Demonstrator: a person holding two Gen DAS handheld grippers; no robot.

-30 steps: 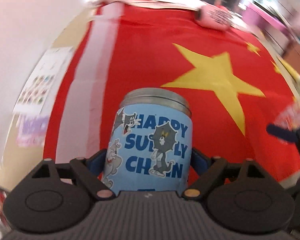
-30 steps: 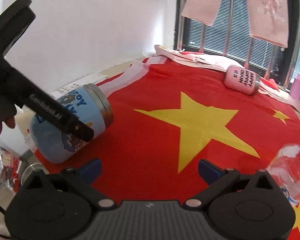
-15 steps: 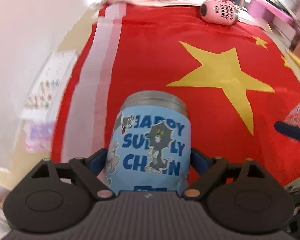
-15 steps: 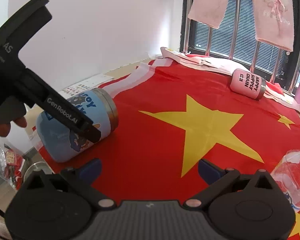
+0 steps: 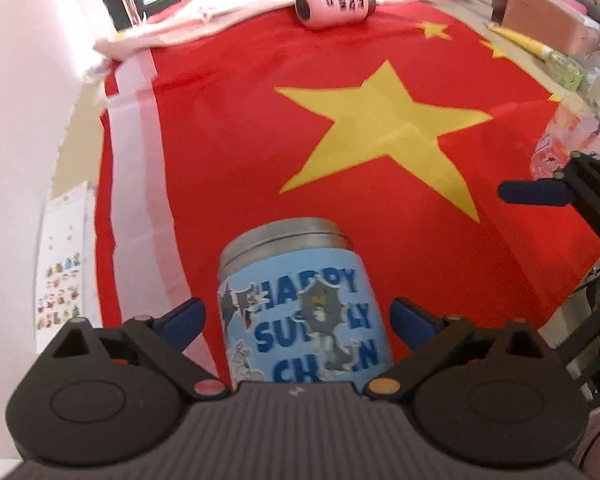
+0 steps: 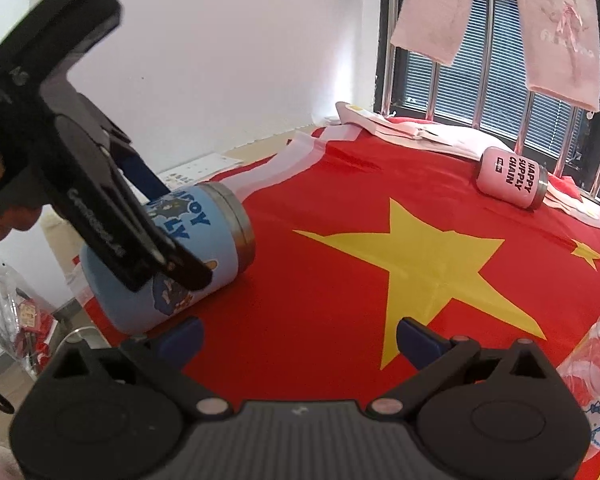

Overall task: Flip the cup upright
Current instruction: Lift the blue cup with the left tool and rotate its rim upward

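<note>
A light-blue cup (image 5: 304, 308) with cartoon stickers and a steel rim lies on its side on the red flag cloth (image 5: 240, 152), rim pointing away from me. My left gripper (image 5: 298, 320) straddles it, and gaps show between its blue fingertips (image 5: 184, 318) and the cup's sides. In the right wrist view the cup (image 6: 188, 256) sits at the cloth's near left corner under the left gripper's body. My right gripper (image 6: 300, 336) is open and empty, low over the cloth to the cup's right.
A pink cup (image 6: 512, 178) lies on its side at the far edge. A clear plastic cup (image 6: 592, 364) lies at the right. White wall at left, window bars behind, clutter (image 5: 548, 8) at far right. The table edge is just behind the blue cup.
The left gripper's fingers have spread off the blue cup's sides. The cup's rim has settled lower towards the cloth. The right gripper has edged closer.
</note>
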